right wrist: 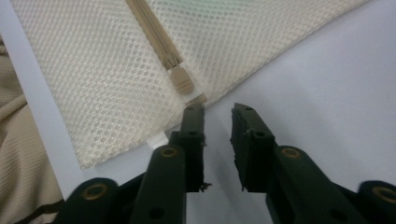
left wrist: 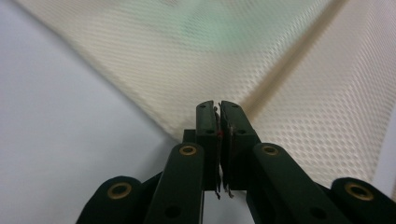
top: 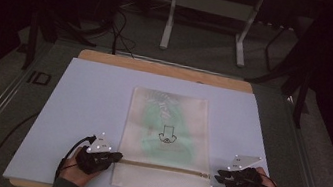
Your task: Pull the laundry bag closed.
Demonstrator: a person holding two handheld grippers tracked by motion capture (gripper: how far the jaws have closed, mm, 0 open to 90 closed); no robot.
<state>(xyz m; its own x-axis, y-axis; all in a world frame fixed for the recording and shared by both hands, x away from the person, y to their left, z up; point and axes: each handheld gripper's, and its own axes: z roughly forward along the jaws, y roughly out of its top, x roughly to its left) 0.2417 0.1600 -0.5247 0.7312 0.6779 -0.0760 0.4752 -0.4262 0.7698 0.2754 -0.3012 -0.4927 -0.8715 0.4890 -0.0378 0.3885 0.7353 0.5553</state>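
A cream mesh zip bag lies flat on the white mat, with something pale green inside it. Its zipper runs across the near end. My left gripper lies at the zipper's left end. In the left gripper view, its jaws stand a narrow slit apart at the bag's edge, and I see no mesh between the pads. My right gripper lies at the zipper's right end. It is open with nothing in the gap, and the tan zipper pull sits just beyond its left fingertip.
The mat covers a wooden table and ends close behind both hands. Beige cloth hangs past the mat's near edge. A white stand and cables are on the floor beyond the table.
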